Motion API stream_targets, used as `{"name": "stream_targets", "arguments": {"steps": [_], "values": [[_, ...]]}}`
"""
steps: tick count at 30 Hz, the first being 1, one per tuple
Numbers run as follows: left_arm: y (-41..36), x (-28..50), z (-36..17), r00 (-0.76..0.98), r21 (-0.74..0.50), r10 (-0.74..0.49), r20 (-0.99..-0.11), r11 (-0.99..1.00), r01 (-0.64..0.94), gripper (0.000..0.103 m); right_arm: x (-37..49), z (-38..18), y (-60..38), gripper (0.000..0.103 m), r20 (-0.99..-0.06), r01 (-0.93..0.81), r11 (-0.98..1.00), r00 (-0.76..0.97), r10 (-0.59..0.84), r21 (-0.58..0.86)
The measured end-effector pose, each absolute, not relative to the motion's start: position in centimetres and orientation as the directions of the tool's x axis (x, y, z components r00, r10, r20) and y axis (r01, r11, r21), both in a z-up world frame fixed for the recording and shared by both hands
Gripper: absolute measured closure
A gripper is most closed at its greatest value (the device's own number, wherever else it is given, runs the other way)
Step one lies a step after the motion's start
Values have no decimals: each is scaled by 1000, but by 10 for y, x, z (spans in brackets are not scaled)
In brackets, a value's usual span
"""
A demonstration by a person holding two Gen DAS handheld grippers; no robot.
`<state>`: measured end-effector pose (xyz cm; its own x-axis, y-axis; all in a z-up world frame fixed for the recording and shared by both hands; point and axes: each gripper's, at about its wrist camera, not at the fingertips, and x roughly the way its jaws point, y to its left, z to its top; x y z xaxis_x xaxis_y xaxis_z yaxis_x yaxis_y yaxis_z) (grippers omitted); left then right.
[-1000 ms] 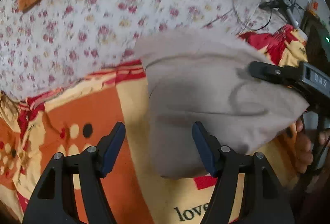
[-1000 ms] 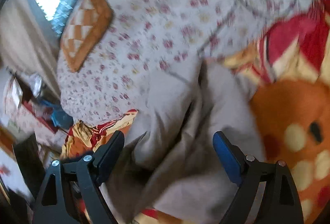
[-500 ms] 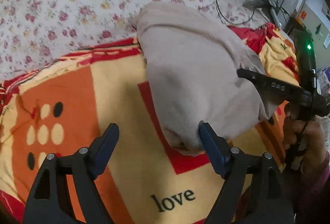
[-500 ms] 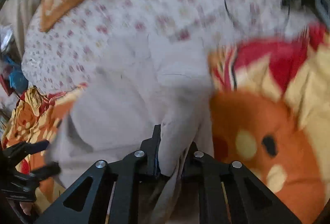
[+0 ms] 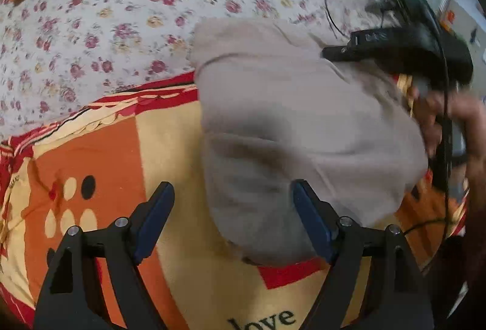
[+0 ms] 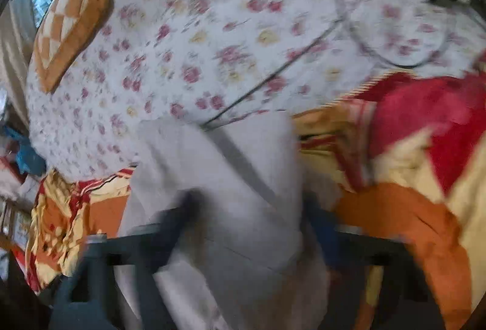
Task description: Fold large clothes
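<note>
A folded beige-grey garment (image 5: pixel 297 129) lies on the orange, red and cream blanket (image 5: pixel 109 154). My left gripper (image 5: pixel 234 214) is open at the garment's near edge, its right pad against the cloth and its left pad over the blanket. My right gripper (image 6: pixel 252 226) is blurred but open, its jaws spread either side of the garment (image 6: pixel 231 196). It also shows in the left wrist view (image 5: pixel 395 47), over the garment's far right part, held by a hand.
A white floral bedsheet (image 5: pixel 127 14) covers the bed beyond the blanket. An orange checked pillow (image 6: pixel 70 23) lies at the far left. A black cable (image 6: pixel 391 11) loops on the sheet at the far right.
My right gripper was shut on a fold of the garment half a second ago; it is now open and has let go. My left gripper stayed open and shifted slightly.
</note>
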<state>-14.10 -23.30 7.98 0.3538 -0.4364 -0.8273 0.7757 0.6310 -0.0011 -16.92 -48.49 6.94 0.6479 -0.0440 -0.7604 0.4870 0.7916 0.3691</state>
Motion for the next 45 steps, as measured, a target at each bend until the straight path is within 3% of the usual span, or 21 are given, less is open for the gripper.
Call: {"name": "stream_targets", "arguments": {"steps": [1, 4, 7, 8, 10, 13, 15, 16, 17, 20, 23, 25, 26, 28, 31, 36, 45], "values": [[-234, -143, 76, 357, 9, -435, -826, 624, 782, 22, -170, 71, -484, 98, -758, 492, 801, 648, -75, 341], [-231, -138, 60, 316, -55, -460, -830, 630, 775, 19, -185, 81, -480, 100, -695, 500, 827, 690, -202, 256], [-230, -131, 47, 262, -124, -457, -850, 657, 744, 18, -188, 35, -500, 103, -778, 665, 744, 501, -380, 65], [-228, -130, 48, 258, -133, -463, -848, 658, 741, 18, -194, 10, -515, 103, -834, 682, 721, 464, -299, 120], [-224, -132, 55, 276, -112, -462, -843, 651, 751, 18, -217, 5, -525, 103, -824, 669, 687, 537, -181, 285], [-222, -139, 70, 321, -44, -443, -837, 640, 767, 18, -251, 50, -512, 95, -752, 631, 726, 611, -248, 273], [-216, -140, 83, 362, -26, -453, -815, 653, 757, 18, -266, 76, -500, 77, -718, 585, 752, 659, -222, 305], [-211, -139, 86, 376, -32, -458, -806, 668, 744, 18, -273, 88, -491, 56, -699, 552, 766, 688, -194, 330], [-208, -137, 87, 382, -43, -461, -801, 680, 732, 18, -277, 99, -481, 48, -680, 518, 783, 713, -172, 345], [-204, -128, 83, 372, -89, -447, -813, 727, 681, 18, -270, 116, -438, 49, -647, 395, 861, 755, -106, 320], [-209, -129, 63, 346, -75, -407, -845, 731, 679, 18, -249, 105, -403, 59, -680, 324, 913, 730, -75, 246], [-210, -133, 51, 354, -63, -406, -843, 727, 684, 17, -233, 69, -395, 71, -759, 393, 914, 624, -184, 102], [-210, -134, 49, 346, -78, -417, -841, 725, 684, 17, -235, 52, -398, 71, -781, 417, 906, 588, -210, 71], [-208, -133, 48, 333, -101, -422, -843, 733, 672, 17, -241, 26, -408, 71, -802, 441, 888, 573, -170, 128], [-207, -134, 54, 334, -84, -415, -846, 722, 686, 18, -251, 48, -408, 69, -801, 434, 892, 576, -163, 130], [-214, -134, 59, 326, -79, -422, -846, 704, 705, 18, -258, 92, -420, 50, -729, 449, 866, 665, -161, 219], [-222, -132, 48, 272, -117, -430, -861, 688, 716, 17, -129, 101, -417, 46, -744, 359, 918, 658, -119, 171]]}}
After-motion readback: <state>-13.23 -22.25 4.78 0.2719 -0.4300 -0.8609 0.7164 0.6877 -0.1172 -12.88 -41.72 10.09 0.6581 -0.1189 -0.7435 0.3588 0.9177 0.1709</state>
